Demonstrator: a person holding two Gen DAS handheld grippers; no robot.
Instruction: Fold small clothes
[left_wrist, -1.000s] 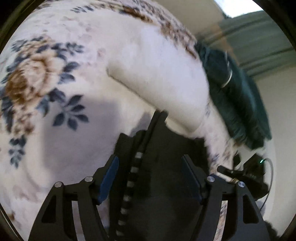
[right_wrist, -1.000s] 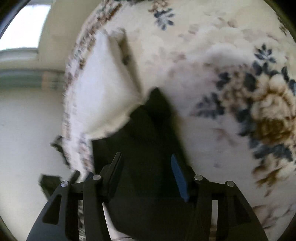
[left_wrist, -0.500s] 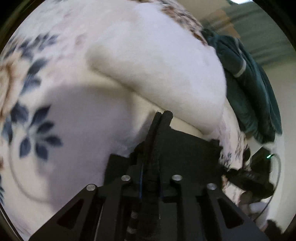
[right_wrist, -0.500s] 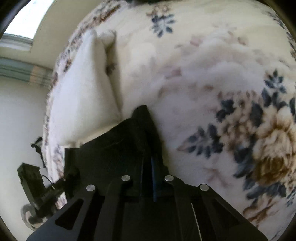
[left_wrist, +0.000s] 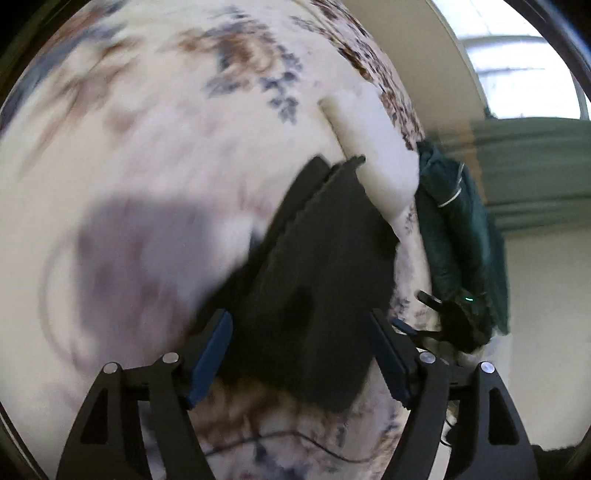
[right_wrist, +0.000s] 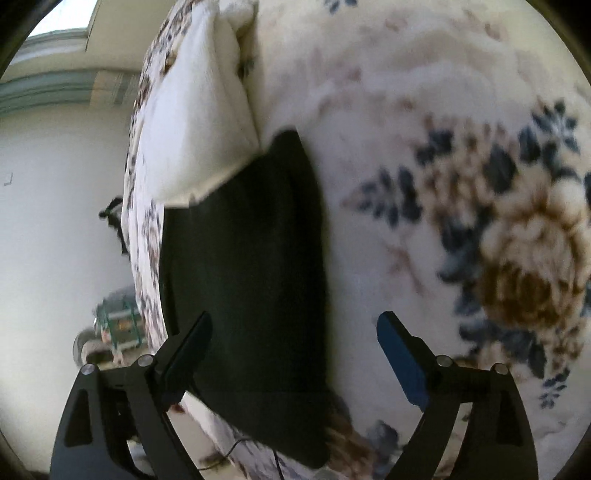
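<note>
A small black garment (left_wrist: 317, 273) lies folded on the floral blanket (left_wrist: 147, 155), its layered edges showing at the far end. My left gripper (left_wrist: 301, 347) hovers over its near part with jaws opening, the blue pads wide apart and off the cloth. In the right wrist view the same black garment (right_wrist: 243, 266) lies flat as a long dark strip. My right gripper (right_wrist: 295, 332) stands above its near end with jaws opening; the cloth sits under the left finger (right_wrist: 192, 343), and neither pad presses it.
A folded white cloth (left_wrist: 373, 147), also the white cloth (right_wrist: 195, 122), lies just beyond the black garment. A dark green garment (left_wrist: 458, 236) hangs off the bed edge at right. A thin cable (left_wrist: 280, 439) runs across the blanket near me. Pale floor lies beyond the bed edge.
Both grippers closed on the black garment half a second ago and have since opened and let it go. The left gripper swung sideways; the garment now lies folded flat.
</note>
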